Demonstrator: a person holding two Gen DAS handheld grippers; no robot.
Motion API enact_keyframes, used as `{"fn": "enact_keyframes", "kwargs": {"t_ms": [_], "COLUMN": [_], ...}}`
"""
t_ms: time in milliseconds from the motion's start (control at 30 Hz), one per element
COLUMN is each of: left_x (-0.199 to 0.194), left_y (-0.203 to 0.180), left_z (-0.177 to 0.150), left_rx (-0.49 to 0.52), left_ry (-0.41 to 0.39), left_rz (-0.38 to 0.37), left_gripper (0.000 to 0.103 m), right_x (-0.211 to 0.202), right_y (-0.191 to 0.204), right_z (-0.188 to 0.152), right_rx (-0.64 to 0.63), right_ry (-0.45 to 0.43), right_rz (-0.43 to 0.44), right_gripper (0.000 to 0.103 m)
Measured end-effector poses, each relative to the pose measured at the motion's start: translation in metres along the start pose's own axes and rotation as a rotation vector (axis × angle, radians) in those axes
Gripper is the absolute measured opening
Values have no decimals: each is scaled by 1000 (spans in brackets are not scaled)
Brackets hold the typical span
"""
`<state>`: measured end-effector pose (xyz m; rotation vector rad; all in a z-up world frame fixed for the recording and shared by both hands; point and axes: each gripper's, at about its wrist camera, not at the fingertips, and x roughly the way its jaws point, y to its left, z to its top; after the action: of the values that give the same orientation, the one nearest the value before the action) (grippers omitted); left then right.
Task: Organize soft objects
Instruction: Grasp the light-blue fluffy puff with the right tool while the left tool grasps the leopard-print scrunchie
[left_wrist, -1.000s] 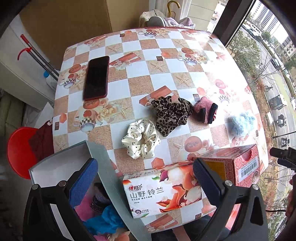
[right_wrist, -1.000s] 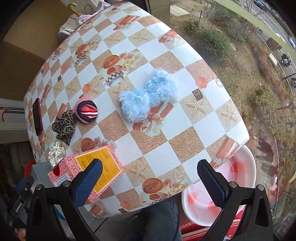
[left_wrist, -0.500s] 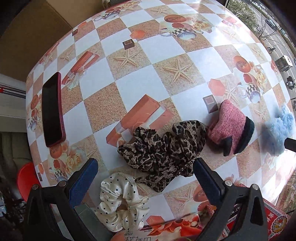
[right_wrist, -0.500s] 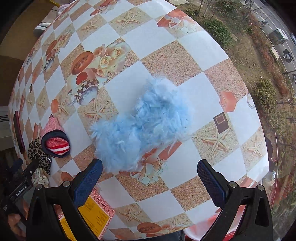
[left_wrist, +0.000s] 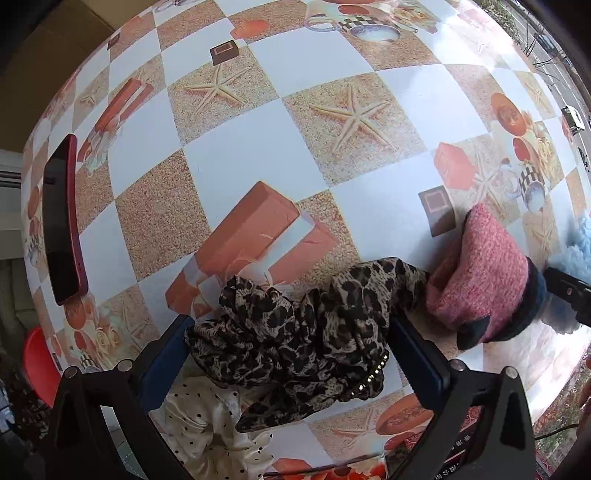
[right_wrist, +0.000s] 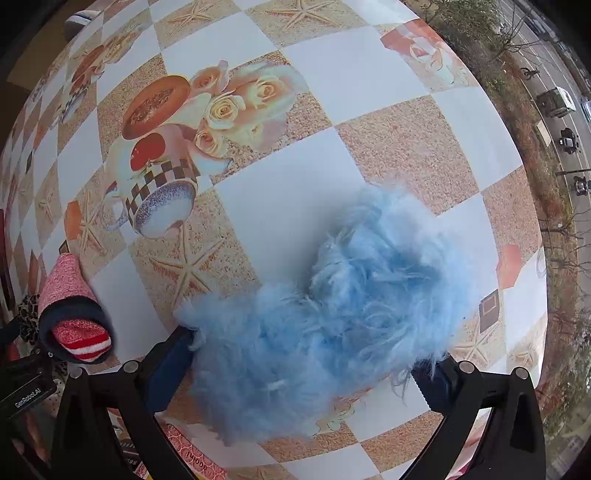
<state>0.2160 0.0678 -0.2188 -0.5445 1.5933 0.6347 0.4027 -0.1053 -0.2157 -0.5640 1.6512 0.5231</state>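
Note:
A leopard-print scrunchie lies on the patterned table between the blue pads of my left gripper, which stands open around it. Below it, at the frame's bottom, lies a cream polka-dot scrunchie. To the right rests a pink knitted sock roll with a dark cuff. In the right wrist view a fluffy light-blue piece fills the space between the pads of my right gripper, also open. The same pink sock roll shows at the far left there.
A dark phone in a red case lies near the table's left edge. A red stool stands beyond that edge. A printed tissue box sits at the near edge. The table's right edge drops off toward a window.
Both grippers have moved forward and down to the table. The left one now straddles the leopard scrunchie and the right one straddles the blue fluffy piece. Nothing on the table has shifted.

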Motion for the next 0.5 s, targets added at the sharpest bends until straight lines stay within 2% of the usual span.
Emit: {"fn": "enact_keyframes", "kwargs": {"t_ms": [100,133,200,233,267,300,333,367,433,500], "left_x": [5,5,0,-3,-6,-9,-13,-18,-36,-56], "left_y": [7,8,2,-1,-3,-4,-3,-2,4,11], "left_z": [9,8,8,9,8,7,5,4,-2,-13], "left_rx": [-18,-11,6,11,17,26,28,21,6,-11], "left_ry": [36,37,26,18,5,-11,-25,-46,-97,-151], "left_rz": [-22,-29,-71,-90,-83,-65,-54,-51,-46,-29], "left_gripper": [102,98,80,65,51,45,39,34,33,33], "right_x": [1,1,2,2,0,-6,-14,-18,-18,-22], "right_y": [-2,-3,-3,0,1,4,9,16,24,21], "right_z": [-2,-1,7,11,11,10,8,8,8,7], "right_rx": [7,0,-9,-10,-18,-43,-84,-139,-199,-182], "right_ry": [18,30,36,24,0,-31,-66,-84,-69,-56], "right_rz": [1,4,2,-2,-3,-5,-9,-17,-19,17], "right_gripper": [103,103,103,97,84,74,42,17,17,17]}}
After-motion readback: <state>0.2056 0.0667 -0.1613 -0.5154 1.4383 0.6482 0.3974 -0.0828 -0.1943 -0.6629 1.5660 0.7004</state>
